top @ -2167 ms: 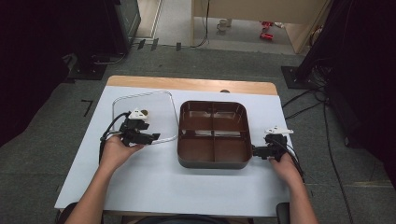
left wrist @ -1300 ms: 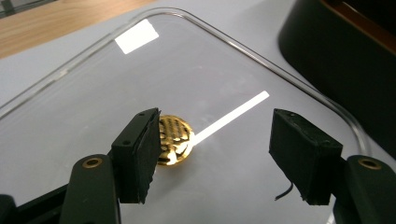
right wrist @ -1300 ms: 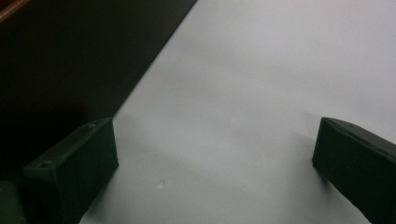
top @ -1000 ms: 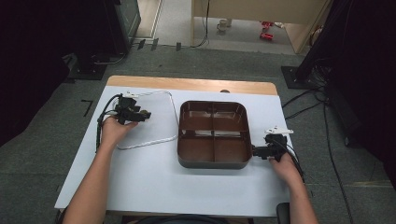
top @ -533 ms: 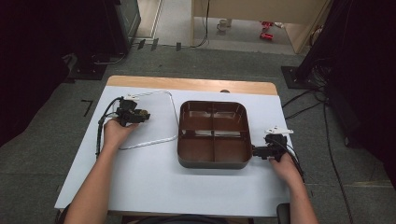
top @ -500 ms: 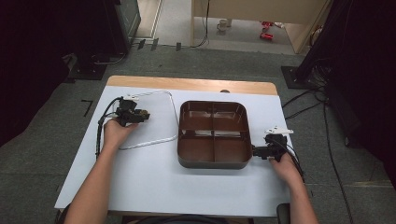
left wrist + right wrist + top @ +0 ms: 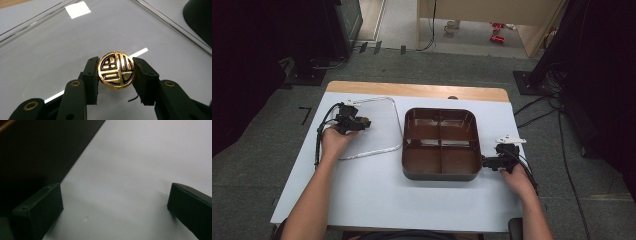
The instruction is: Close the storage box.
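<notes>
Since the picture taken a couple of seconds ago, the left gripper (image 7: pixel 351 121) has carried its hold from beside the tray out toward the far left of the desk (image 7: pixel 377 200), and over the last half second it has hardly shifted; the right gripper (image 7: pixel 498 161) has stayed where it was. Nearest the person, both forearms come in over the bare white surface of the desk. On the right, the right gripper rests just beside the near right corner of the brown compartment tray (image 7: pixel 440 143), and its own view shows its jaws standing well apart over the white surface, with the dark wall of the tray (image 7: pixel 37 152) at the left and nothing between them. The tray sits in the middle of the desk, divided into four compartments, all bare. To its left lies the clear lid (image 7: pixel 369 125), flat on the desk with a rounded rim, its right edge near the tray but apart from it. The left gripper is over the far left part of that lid, and its view shows the jaws clamped on the round gold knob (image 7: pixel 116 69), which bears a dark stamped pattern and stands on the transparent lid (image 7: pixel 75 37). Beyond the lid, the bare wooden far edge of the desk shows.
</notes>
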A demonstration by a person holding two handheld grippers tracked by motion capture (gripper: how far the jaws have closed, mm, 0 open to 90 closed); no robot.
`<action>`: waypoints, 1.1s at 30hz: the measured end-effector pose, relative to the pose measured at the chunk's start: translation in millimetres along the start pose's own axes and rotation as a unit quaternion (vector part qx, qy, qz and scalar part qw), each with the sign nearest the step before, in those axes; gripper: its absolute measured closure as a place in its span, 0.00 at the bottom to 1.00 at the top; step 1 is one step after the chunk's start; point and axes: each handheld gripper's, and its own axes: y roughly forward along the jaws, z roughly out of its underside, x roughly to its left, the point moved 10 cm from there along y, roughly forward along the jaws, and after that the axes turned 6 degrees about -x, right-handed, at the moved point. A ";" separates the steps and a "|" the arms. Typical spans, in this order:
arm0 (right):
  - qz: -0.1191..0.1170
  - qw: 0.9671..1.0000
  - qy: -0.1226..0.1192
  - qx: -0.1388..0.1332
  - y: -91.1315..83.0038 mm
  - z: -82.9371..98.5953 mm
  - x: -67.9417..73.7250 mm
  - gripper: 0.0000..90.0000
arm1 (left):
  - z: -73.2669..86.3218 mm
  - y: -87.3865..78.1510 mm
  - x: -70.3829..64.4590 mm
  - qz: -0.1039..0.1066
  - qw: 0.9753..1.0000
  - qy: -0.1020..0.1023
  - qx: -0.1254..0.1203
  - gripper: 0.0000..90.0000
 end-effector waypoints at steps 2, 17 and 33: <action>0.000 1.000 0.000 0.000 0.0 0.0 0.0 0.00 | -3.3 -5.9 0.9 0.006 1.000 -0.009 -0.004 0.66; 0.000 1.000 0.000 0.000 0.0 0.0 0.0 0.00 | -24.9 -49.5 -0.1 0.015 0.999 -0.030 -0.028 0.66; 0.000 1.000 0.001 0.001 -0.1 0.1 0.1 0.00 | -73.0 -88.5 -47.1 0.045 0.996 -0.030 -0.067 0.66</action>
